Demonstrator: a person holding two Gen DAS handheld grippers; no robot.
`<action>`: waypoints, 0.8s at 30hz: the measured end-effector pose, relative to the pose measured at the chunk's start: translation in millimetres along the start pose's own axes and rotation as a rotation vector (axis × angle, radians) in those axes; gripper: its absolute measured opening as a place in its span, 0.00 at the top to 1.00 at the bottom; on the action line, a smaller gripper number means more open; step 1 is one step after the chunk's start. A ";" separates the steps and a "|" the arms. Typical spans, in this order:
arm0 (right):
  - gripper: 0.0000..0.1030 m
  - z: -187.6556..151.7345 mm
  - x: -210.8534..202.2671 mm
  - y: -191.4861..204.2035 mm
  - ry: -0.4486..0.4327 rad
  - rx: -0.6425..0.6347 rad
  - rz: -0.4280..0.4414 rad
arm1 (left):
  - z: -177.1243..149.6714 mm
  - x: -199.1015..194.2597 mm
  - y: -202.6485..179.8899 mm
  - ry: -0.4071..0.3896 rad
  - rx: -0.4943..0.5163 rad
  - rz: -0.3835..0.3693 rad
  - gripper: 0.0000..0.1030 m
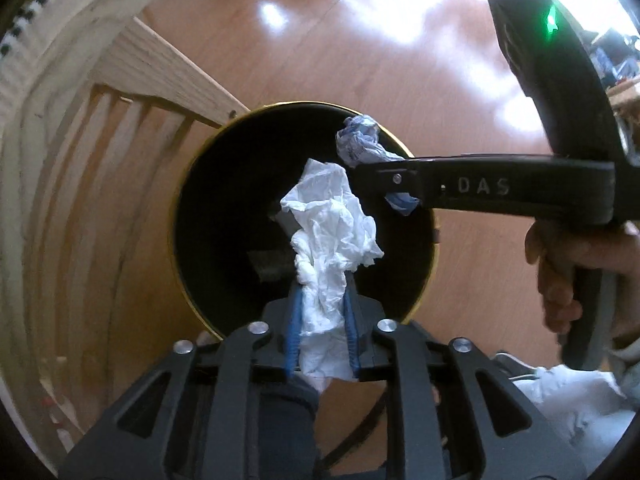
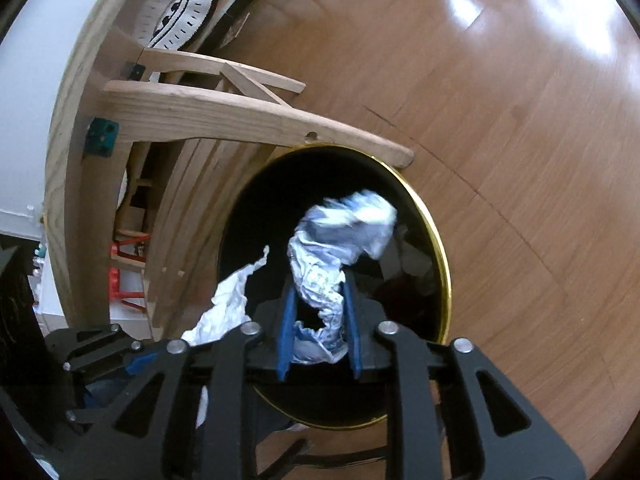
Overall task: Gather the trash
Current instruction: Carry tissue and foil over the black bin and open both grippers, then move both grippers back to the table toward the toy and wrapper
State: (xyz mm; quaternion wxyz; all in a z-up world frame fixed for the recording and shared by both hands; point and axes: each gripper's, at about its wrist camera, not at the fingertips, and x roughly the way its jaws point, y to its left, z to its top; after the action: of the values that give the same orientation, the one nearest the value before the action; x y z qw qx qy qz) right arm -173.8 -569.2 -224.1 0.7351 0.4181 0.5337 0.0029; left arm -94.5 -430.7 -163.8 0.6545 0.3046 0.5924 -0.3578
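Observation:
A black round bin with a gold rim (image 1: 182, 184) (image 2: 438, 248) stands on the wooden floor. My left gripper (image 1: 322, 280) is shut on a crumpled white tissue (image 1: 336, 224) and holds it over the bin's mouth. My right gripper (image 2: 318, 280) is shut on a crumpled blue-white paper wad (image 2: 340, 240), also over the bin. In the left wrist view the right gripper (image 1: 360, 160) reaches in from the right with the wad (image 1: 360, 140) above the bin's far edge. In the right wrist view the white tissue (image 2: 228, 308) shows at lower left.
A light wooden chair (image 1: 160, 80) (image 2: 220, 112) stands right beside the bin on the left, its leg touching the rim. Shiny wooden floor (image 2: 520, 120) lies to the right. More white paper (image 1: 568, 396) lies at lower right. Red stool legs (image 2: 124, 276) show far left.

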 end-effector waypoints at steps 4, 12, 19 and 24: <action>0.14 3.5 -17.4 2.5 -0.054 0.006 0.038 | -6.1 -13.5 -4.0 -0.086 0.019 0.021 0.11; 0.07 6.5 -117.5 50.4 -0.406 -0.172 -0.095 | -21.6 -102.7 6.3 -0.334 -0.030 0.079 0.06; 0.07 6.7 -132.4 135.8 -0.499 -0.412 -0.198 | -59.4 -179.0 89.6 -0.466 -0.252 0.272 0.06; 0.07 11.6 -93.8 211.4 -0.436 -0.550 -0.200 | -107.8 -195.7 167.9 -0.468 -0.452 0.340 0.06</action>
State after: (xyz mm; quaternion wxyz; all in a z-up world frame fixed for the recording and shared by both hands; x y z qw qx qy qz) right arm -111.6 -481.1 -19.2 0.9131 0.1414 0.3822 -0.0148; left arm -23.6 -227.3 14.1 0.8731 0.1563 0.4317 -0.1640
